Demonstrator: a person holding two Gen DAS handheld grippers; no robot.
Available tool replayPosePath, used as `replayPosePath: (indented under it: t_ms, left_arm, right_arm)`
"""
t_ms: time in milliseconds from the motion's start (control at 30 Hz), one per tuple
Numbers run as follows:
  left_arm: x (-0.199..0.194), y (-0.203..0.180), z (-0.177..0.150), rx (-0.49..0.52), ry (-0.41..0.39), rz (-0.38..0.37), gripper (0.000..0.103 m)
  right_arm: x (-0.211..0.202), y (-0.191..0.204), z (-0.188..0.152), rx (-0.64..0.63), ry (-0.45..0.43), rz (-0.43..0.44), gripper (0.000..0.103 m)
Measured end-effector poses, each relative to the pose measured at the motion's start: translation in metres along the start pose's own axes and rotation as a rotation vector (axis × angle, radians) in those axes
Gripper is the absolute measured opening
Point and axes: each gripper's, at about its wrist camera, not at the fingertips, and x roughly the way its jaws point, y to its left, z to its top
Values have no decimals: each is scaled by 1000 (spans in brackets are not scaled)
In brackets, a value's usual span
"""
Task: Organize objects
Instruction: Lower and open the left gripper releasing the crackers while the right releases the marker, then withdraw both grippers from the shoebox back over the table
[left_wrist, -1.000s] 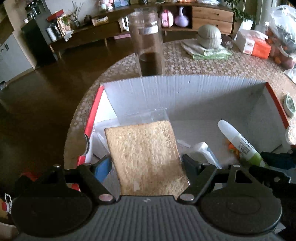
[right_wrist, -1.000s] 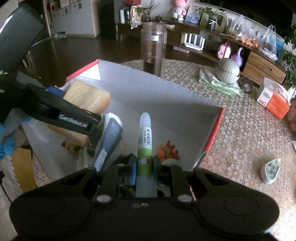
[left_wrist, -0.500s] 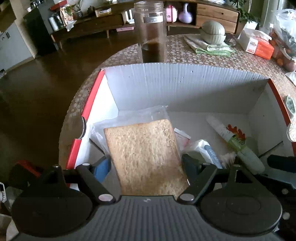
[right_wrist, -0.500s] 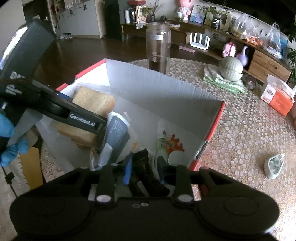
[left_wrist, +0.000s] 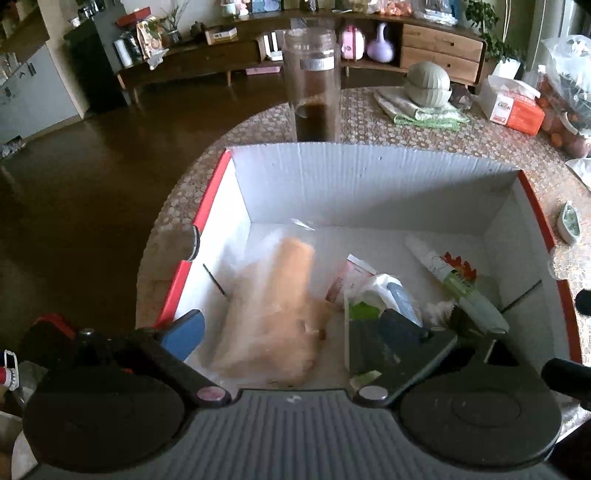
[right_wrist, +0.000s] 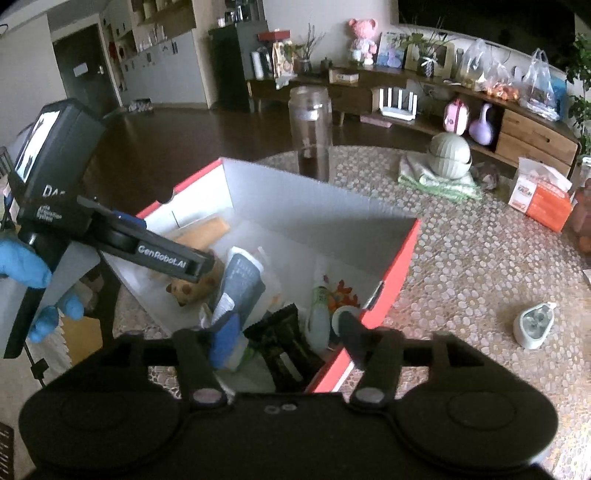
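Note:
A white cardboard box (left_wrist: 210, 195) with red rims stands on the round table. My left gripper (left_wrist: 291, 332) hangs over its near left corner, jaws opening. The bagged bread (left_wrist: 280, 314) shows blurred below and between them, free of the pads, inside the box. My right gripper (right_wrist: 288, 338) is above the box's near right corner, jaws also opening with nothing pressed between them. The white and green tube (right_wrist: 319, 314) lies in the box beside a dark packet (right_wrist: 284, 343) and a grey pouch (right_wrist: 242, 280). The right wrist view shows a left finger (right_wrist: 166, 256) over the bread (right_wrist: 199, 236).
A tall glass jar (left_wrist: 314, 96) stands just behind the box. Farther back sit a ribbed green bowl on a cloth (left_wrist: 428, 85) and an orange tissue box (left_wrist: 517, 107). A small white object (right_wrist: 533, 325) lies right of the box. The table edge (left_wrist: 159, 229) drops to dark floor at left.
The left jaws spread and the bread slipped out of them down into the box. The right jaws let go of the tube, which now lies in the box, and the right gripper drew back and up.

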Motion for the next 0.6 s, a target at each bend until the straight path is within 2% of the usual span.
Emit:
replayPosePath:
  t_ms: [300,600]
  left_arm:
    - [-43,-8,-14,-43,-83,-6,102]
    - [-92,-50,-29,9,-179,-33,102]
  right_arm:
    - [-32,-8,-7,4,-43,23,71]
    - [-65,-23,-23,17,-65,16,79]
